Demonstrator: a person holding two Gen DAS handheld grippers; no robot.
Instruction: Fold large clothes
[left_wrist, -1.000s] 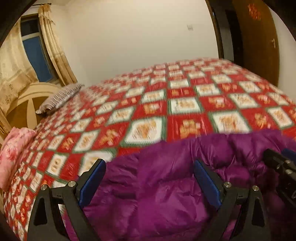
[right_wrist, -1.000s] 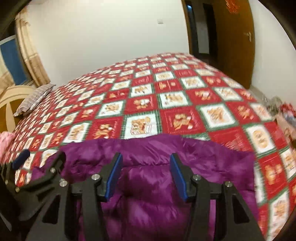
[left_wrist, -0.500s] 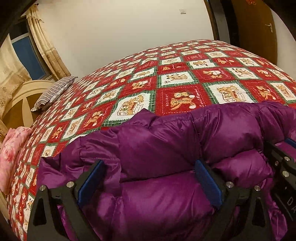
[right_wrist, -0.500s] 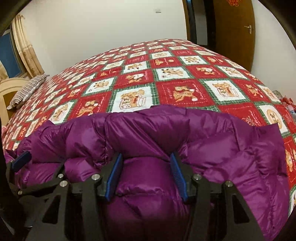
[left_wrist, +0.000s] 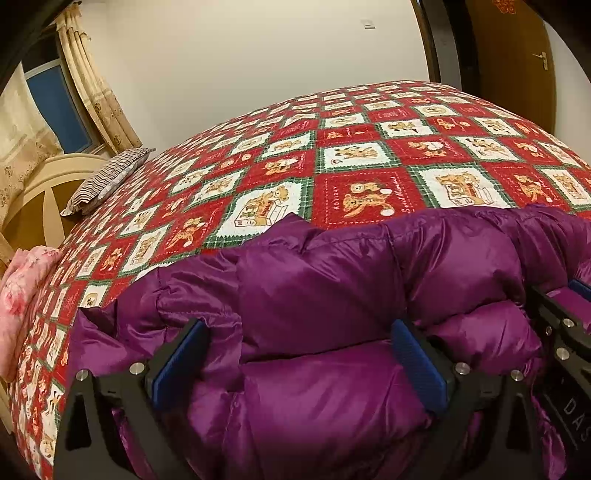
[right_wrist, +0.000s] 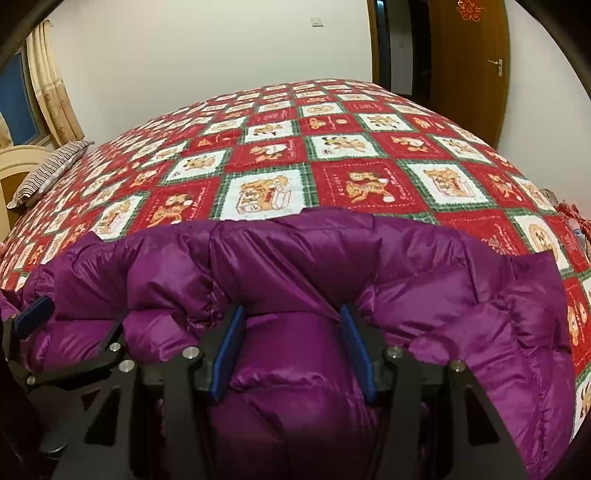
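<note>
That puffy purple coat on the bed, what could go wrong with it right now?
The shiny purple down jacket bulges between the right gripper, whose blue pads sit against the padding; slick fabric like that could slide out. The left gripper stands wide with jacket between its fingers, gripping nothing firmly, so that side may sag and skew the fold. The jacket could also drag and rumple the red checked teddy-bear bedspread.

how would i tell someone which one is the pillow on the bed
Start at the big bed quilt of red and white teddy-bear squares. Follow it to the far left edge by the curtained window: the pillow lies there, the only thing with thin dark and white stripes.
</note>
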